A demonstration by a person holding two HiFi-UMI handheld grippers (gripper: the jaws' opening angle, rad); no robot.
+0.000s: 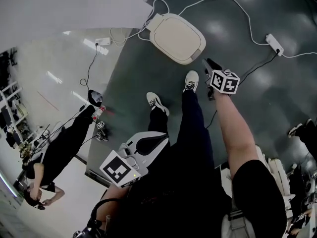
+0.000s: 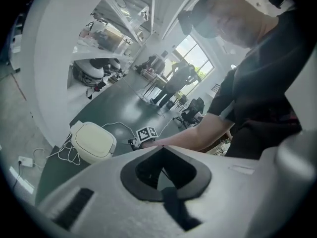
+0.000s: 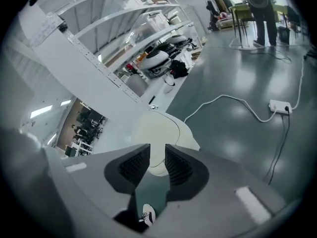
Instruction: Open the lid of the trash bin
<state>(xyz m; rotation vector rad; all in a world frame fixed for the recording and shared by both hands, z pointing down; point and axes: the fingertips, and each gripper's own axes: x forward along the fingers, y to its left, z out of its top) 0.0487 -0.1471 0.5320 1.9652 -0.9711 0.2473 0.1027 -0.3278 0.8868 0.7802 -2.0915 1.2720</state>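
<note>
The right hand-held gripper (image 3: 157,155), jaws apart and empty, pointed at the closed trash bin (image 1: 192,58) on the floor (image 1: 262,98). The left hand-held gripper (image 2: 161,151) was closed. Approach stage; next, it likely needed to catch the lid (image 1: 176,34) edge.

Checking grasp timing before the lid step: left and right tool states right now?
Left tool: closed, holding nothing.
Right tool: open, empty, not touching the trash bin.
</note>
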